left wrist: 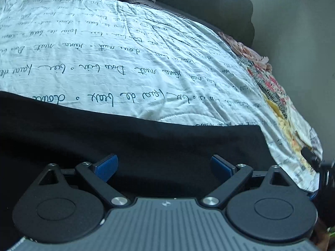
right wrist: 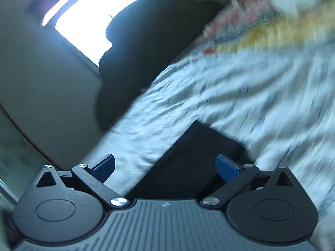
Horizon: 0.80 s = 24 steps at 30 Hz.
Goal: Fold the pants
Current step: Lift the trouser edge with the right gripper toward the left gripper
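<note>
The black pants lie flat on a white bedspread printed with cursive writing. In the left wrist view they fill the near part of the frame. My left gripper is open just above the black cloth, holding nothing. In the right wrist view, which is blurred, a squared end of the pants reaches toward me between the blue pads. My right gripper is open over that end, holding nothing.
The bedspread also shows in the right wrist view. A floral patterned cloth runs along the bed's right edge. A dark bulky shape stands past the bed below a bright window. A pale wall is at right.
</note>
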Each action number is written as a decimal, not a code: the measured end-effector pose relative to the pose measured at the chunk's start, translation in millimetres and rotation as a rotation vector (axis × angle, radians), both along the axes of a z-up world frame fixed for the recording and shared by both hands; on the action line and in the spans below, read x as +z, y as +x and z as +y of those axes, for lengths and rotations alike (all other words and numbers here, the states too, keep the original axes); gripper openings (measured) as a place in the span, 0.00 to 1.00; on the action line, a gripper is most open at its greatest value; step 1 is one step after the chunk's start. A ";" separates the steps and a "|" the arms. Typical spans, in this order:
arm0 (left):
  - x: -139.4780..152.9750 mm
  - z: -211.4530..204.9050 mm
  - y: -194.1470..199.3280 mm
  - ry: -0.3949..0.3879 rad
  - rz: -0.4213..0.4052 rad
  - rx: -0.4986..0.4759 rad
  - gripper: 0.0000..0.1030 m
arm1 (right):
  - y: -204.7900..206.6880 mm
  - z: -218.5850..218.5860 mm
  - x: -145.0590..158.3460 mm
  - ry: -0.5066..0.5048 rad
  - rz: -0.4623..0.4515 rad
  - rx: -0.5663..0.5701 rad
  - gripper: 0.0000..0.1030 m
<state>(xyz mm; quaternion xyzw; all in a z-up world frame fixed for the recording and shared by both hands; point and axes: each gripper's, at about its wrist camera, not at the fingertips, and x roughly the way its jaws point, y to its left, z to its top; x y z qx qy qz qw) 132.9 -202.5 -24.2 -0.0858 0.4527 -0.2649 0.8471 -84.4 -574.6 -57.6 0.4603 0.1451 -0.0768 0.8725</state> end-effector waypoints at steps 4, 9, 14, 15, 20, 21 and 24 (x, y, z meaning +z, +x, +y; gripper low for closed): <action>1.6 -6.4 -7.1 0.046 -0.036 -0.040 0.92 | 1.7 -11.9 -17.2 0.138 0.006 0.031 0.80; 2.3 -28.1 -30.0 0.141 -0.105 -0.181 0.92 | 4.1 -4.4 -21.5 0.128 0.087 -0.002 0.77; -5.7 -63.5 -68.7 0.307 -0.285 -0.364 0.89 | -5.9 -7.0 -26.7 0.155 0.092 -0.032 0.75; -8.2 -69.8 -75.8 0.327 -0.322 -0.393 0.88 | -7.6 -6.4 -26.7 0.146 0.092 -0.022 0.75; -21.3 -97.2 -97.7 0.373 -0.426 -0.489 0.83 | 11.9 -21.6 -38.0 0.186 0.034 -0.040 0.74; -23.7 -101.3 -100.4 0.377 -0.444 -0.506 0.81 | 17.0 -25.0 -38.7 0.179 0.034 -0.049 0.65; -29.3 -110.9 -106.8 0.405 -0.492 -0.519 0.76 | 29.9 -32.3 -41.2 0.167 0.081 -0.051 0.13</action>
